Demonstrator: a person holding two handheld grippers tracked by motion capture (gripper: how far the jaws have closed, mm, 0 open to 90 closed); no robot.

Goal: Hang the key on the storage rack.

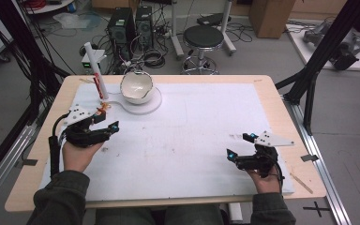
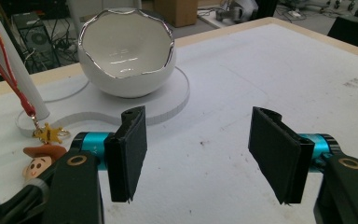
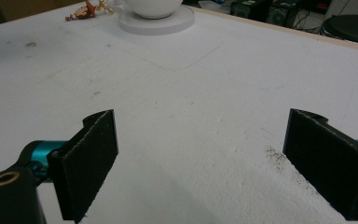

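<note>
On the white foam-covered table (image 1: 192, 140), the glossy white eggshell-shaped ceramic bowl (image 2: 126, 56) looks heavy, slick and brittle, while the small cowboy-figure keychain (image 2: 39, 161) with red lanyard, just beside it, looks light and floppy, best pinched at its body by the wide-open, empty left gripper (image 2: 205, 154).

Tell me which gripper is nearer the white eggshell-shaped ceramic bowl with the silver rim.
Left. The left gripper sits just below-left of the white eggshell-shaped ceramic bowl in the high view, fingers open. The right gripper rests far across the table, near the front right corner.
</note>
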